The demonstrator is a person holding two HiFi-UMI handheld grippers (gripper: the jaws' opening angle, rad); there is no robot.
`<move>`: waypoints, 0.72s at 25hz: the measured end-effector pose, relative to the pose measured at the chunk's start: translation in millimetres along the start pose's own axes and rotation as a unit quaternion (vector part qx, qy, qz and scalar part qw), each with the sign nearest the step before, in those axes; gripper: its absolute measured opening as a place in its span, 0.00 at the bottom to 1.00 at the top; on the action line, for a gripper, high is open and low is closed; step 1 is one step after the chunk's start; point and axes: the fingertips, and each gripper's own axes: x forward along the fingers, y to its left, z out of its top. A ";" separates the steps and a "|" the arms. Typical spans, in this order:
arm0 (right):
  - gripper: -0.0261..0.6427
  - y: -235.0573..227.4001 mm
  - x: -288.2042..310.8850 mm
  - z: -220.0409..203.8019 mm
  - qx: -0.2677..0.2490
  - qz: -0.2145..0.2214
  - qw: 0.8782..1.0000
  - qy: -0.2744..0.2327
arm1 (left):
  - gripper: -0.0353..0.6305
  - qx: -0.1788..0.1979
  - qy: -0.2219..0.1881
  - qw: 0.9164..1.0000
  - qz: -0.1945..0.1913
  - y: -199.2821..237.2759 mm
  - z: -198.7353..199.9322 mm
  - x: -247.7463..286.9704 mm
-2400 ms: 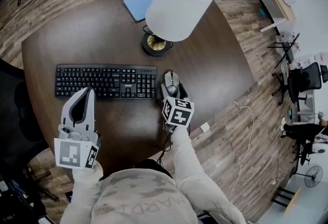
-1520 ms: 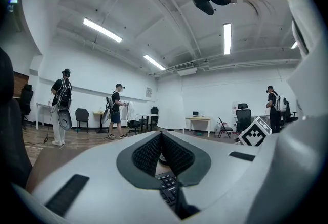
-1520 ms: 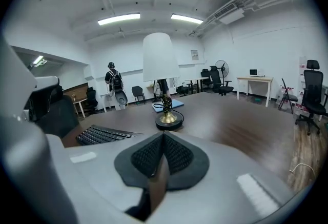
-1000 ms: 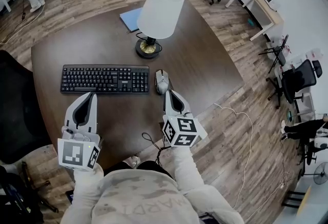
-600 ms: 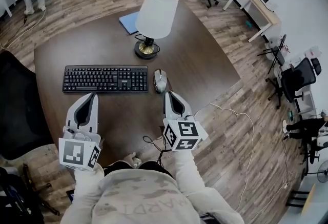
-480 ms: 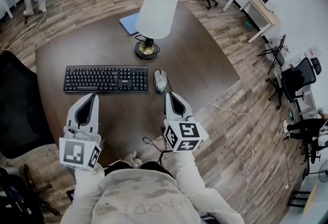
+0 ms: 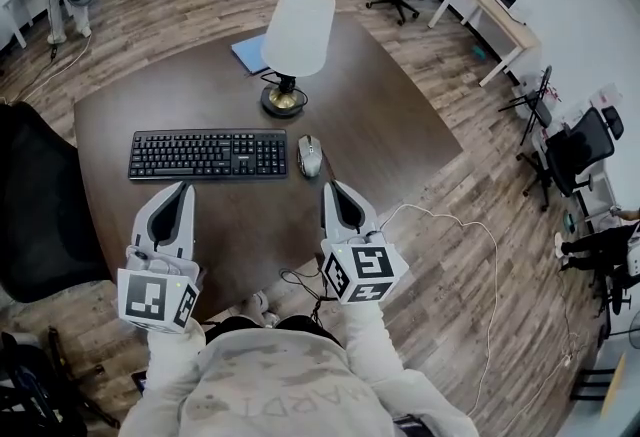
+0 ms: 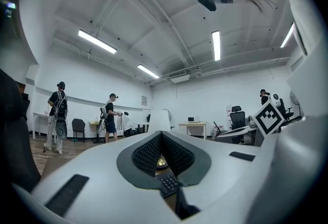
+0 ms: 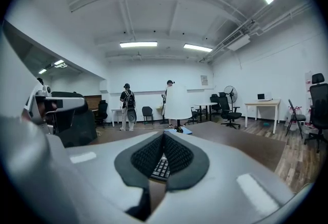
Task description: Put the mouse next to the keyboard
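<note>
Right gripper (image 7: 331, 188): jaws pressed together with nothing between them, held over the near part of the table (image 7: 390, 125).
Left gripper (image 7: 180, 188): jaws likewise together and empty, level with the right gripper.
Mouse (image 7: 309, 156): lies on the table just ahead of the right gripper's tips, apart from them.
Keyboard (image 7: 208, 154): ahead of the left gripper, its right end just beside the mouse.
Lamp (image 7: 293, 33): stands farther ahead, beyond mouse and keyboard.

Table (image 7: 390, 120) with keyboard (image 7: 208, 154), mouse (image 7: 309, 156), lamp (image 7: 297, 33), folder (image 7: 247, 53)
</note>
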 end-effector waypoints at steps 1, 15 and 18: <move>0.06 1.9 -3.1 1.8 -0.003 0.002 1.000 -0.003 | 0.06 0.001 -0.002 1.000 0.000 -1.6 1.0 -2.1; 0.06 16.9 -51.3 29.0 -0.019 0.014 0.999 -0.039 | 0.06 0.008 -0.017 1.000 0.005 -23.7 17.7 -35.2; 0.06 17.6 -59.9 33.3 -0.017 0.015 0.999 -0.046 | 0.06 0.009 -0.021 1.000 0.005 -26.9 20.6 -40.2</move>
